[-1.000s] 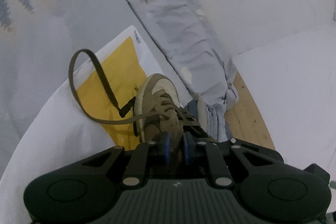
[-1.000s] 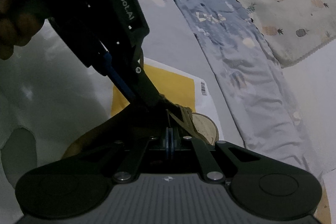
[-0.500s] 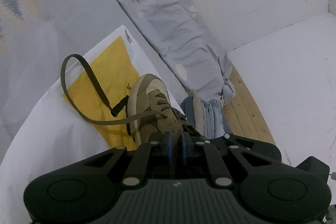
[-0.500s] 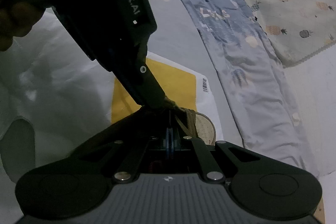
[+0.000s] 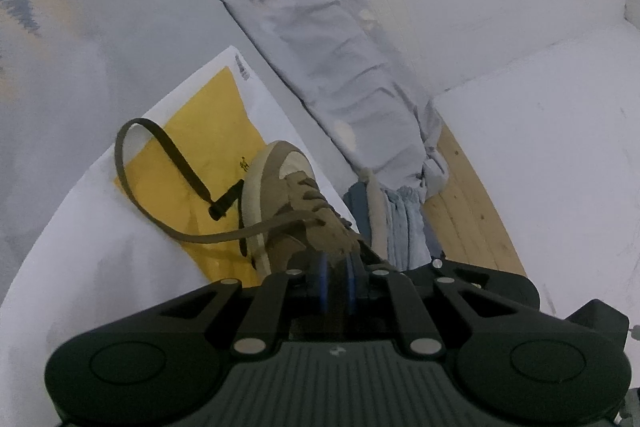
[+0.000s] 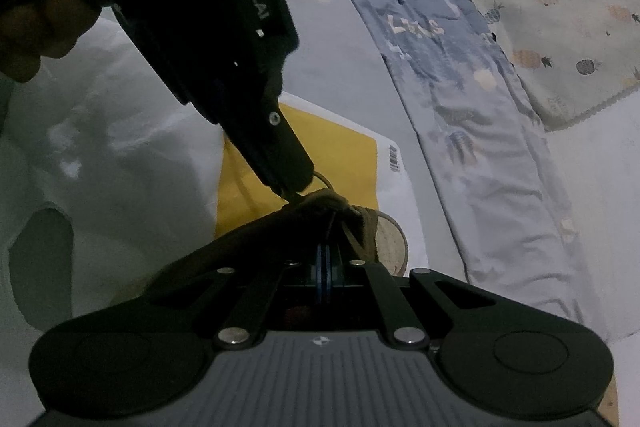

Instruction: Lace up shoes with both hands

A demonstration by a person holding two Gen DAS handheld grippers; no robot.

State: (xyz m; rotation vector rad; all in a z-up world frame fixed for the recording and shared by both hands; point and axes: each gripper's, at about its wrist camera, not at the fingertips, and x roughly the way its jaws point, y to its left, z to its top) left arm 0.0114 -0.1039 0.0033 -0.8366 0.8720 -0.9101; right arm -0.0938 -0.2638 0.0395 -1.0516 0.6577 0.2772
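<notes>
- Yellow-and-white mailer [image 5: 208,147]: one, under the single brown shoe [image 5: 288,203].
- Two tools: left tool [image 5: 336,267] nearly closed at the shoe's tongue, grip unclear; right tool [image 6: 323,259] closed, contents unclear.
- One lace [image 5: 160,163] loops leftward, seen only from the left wrist.

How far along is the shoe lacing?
Partway. Done: the lower eyelets of the shoe look crossed with lace. In hand: both grippers, left and right, work nearly shut at the shoe's upper part; what they pinch is hidden. Left: one long lace loops loose over the yellow paper, unthreaded, and no bow shows.
</notes>
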